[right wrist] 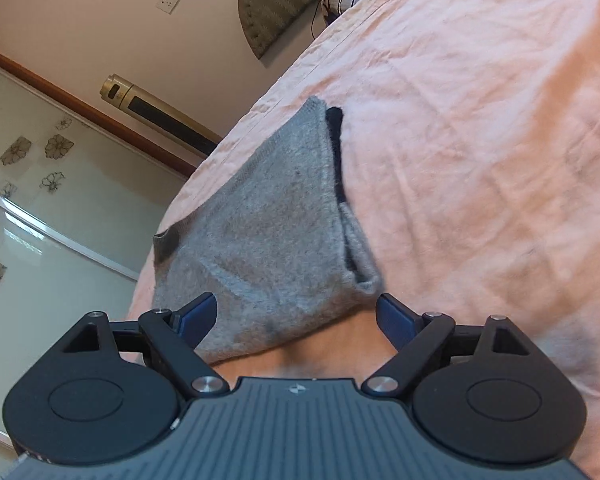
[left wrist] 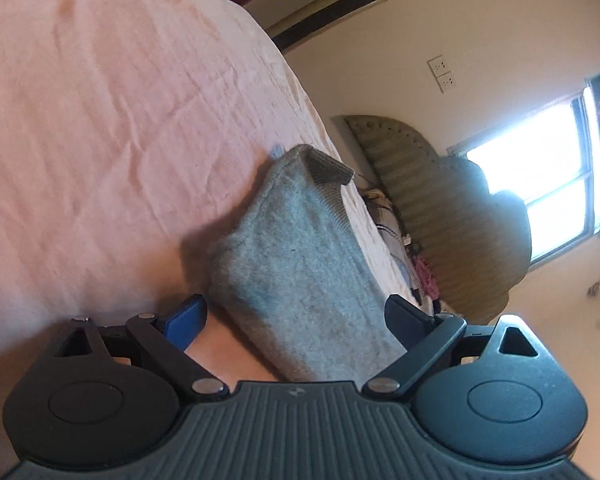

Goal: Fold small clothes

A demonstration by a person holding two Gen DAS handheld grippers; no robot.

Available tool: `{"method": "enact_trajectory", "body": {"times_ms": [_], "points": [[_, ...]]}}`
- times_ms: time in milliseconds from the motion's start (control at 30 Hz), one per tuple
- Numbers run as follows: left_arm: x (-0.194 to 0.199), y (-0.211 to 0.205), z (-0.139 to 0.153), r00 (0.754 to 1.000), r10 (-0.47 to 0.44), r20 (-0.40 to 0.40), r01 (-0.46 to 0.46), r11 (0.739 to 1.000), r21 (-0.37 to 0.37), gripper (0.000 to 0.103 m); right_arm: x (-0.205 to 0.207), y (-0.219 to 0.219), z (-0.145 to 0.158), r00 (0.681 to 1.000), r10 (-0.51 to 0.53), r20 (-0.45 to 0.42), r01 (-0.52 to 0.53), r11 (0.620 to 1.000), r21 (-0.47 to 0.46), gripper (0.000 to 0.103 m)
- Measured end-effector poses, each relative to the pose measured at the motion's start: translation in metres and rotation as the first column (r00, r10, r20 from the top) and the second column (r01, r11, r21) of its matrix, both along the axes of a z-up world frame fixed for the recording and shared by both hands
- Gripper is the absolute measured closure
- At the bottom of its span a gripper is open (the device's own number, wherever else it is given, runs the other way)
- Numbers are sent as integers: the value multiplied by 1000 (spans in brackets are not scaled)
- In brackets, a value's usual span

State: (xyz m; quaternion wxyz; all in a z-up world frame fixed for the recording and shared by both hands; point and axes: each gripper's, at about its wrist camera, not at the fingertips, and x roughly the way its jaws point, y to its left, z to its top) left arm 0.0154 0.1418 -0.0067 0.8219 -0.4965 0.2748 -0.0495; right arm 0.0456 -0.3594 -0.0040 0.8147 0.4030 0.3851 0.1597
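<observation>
Daylight is admitted through a blown-out window (left wrist: 540,184) in the left wrist view. A soft shadow is cast beside the grey garment (left wrist: 300,264). Edges are bent by fisheye distortion, and slight blur is seen throughout.

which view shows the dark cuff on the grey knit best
The left wrist view: the dark ribbed cuff stands up at the far end of the grey knit, sharp and unblocked. The right wrist view shows the knit whole, but its dark trim only as thin, blurred edges.

Wrinkled pink bed (right wrist: 480,128), folded grey knit garment (right wrist: 268,232) (lying flat)
</observation>
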Motion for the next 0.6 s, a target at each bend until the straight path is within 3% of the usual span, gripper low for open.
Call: {"method": "enact_trajectory", "body": {"times_ms": [100,167,233,267,300,333,367,400,467,600], "points": [[19,-15,3,999,25,-25,-24,998,58,11,15,12,0,999,-43,17,43,999,-30,22],[30,-20,3,998,38,-57,-33,994,100,25,25,13,-3,998,-59,6,59,998,-9,26],[33,-20,2,997,38,-68,-29,992,124,29,31,12,-6,998,-63,-9,63,998,3,41],[31,-22,1,997,37,-72,-26,990,139,38,35,12,-8,998,-65,-24,65,998,-7,52],[34,-23,2,996,34,-88,-19,986,166,67,39,12,-12,997,-57,-47,57,998,-9,82],[39,-25,1,992,30,-126,-4,979,204,82,41,11,-15,997,-51,-58,51,999,2,90],[44,-25,0,987,26,-156,9,976,220,93,42,9,-17,997,-52,-50,53,999,7,90],[46,-24,-1,986,23,-162,14,975,223,96,42,9,-16,998,-55,-37,55,999,2,90],[46,-25,8,990,13,-144,23,968,249,97,39,8,-8,999,-50,-4,50,999,4,91],[19,-27,44,997,-73,-34,80,954,288,99,19,8,23,996,9,85,-9,1000,1,91]]}}
